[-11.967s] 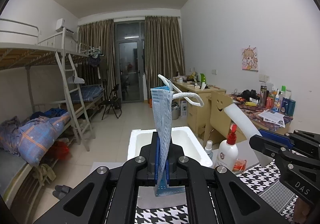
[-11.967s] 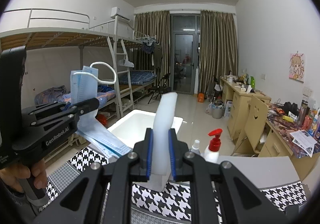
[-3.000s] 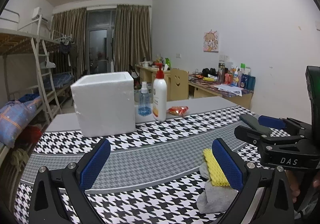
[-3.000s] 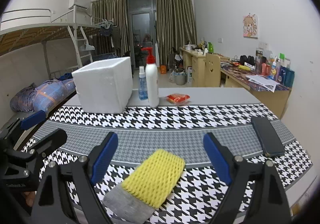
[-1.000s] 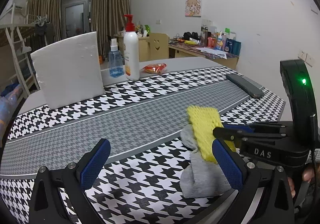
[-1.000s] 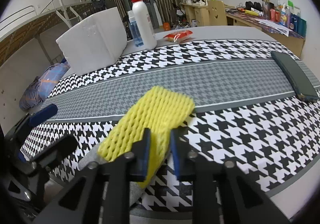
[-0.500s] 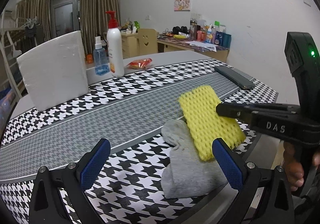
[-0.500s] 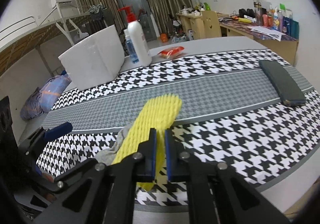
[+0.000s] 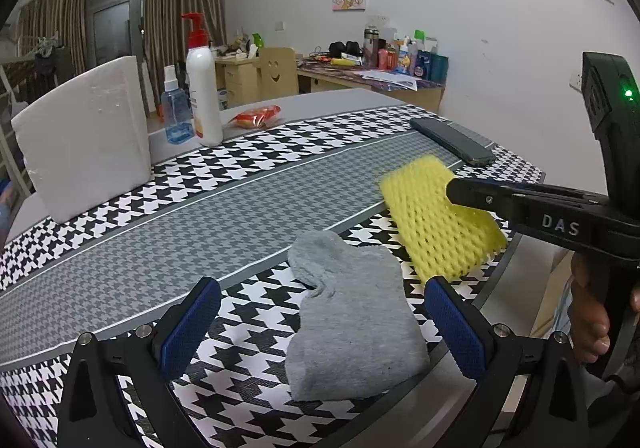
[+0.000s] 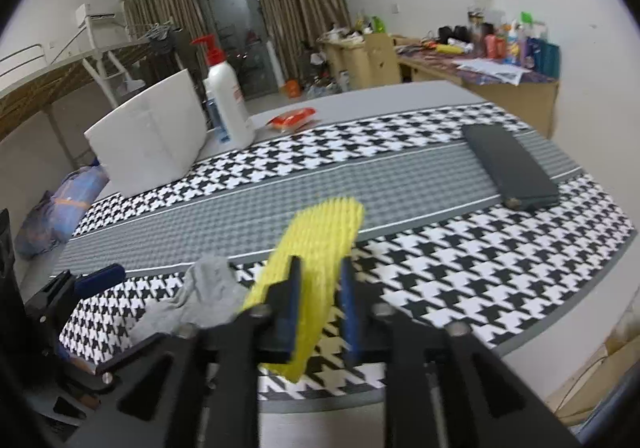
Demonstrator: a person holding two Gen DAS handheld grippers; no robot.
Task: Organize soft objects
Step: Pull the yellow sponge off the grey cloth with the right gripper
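A yellow foam net sleeve (image 9: 436,216) is held above the houndstooth table by my right gripper (image 10: 320,288), which is shut on the yellow foam net (image 10: 320,240). A grey sock (image 9: 356,324) lies flat near the table's front edge, between the open fingers of my left gripper (image 9: 320,332), which is empty. The grey sock also shows in the right wrist view (image 10: 200,292), to the left of the net. A white foam box (image 9: 84,144) stands at the far left of the table.
A white pump bottle (image 9: 202,88), a small blue spray bottle (image 9: 175,108) and a red snack packet (image 9: 256,116) stand behind the box. A dark phone (image 9: 452,142) lies at the right. The table edge (image 9: 480,304) is close on the right.
My right gripper has lifted the yellow net off the sock and carried it up and to the right. The whole grey sock is now uncovered. My left gripper stays open.
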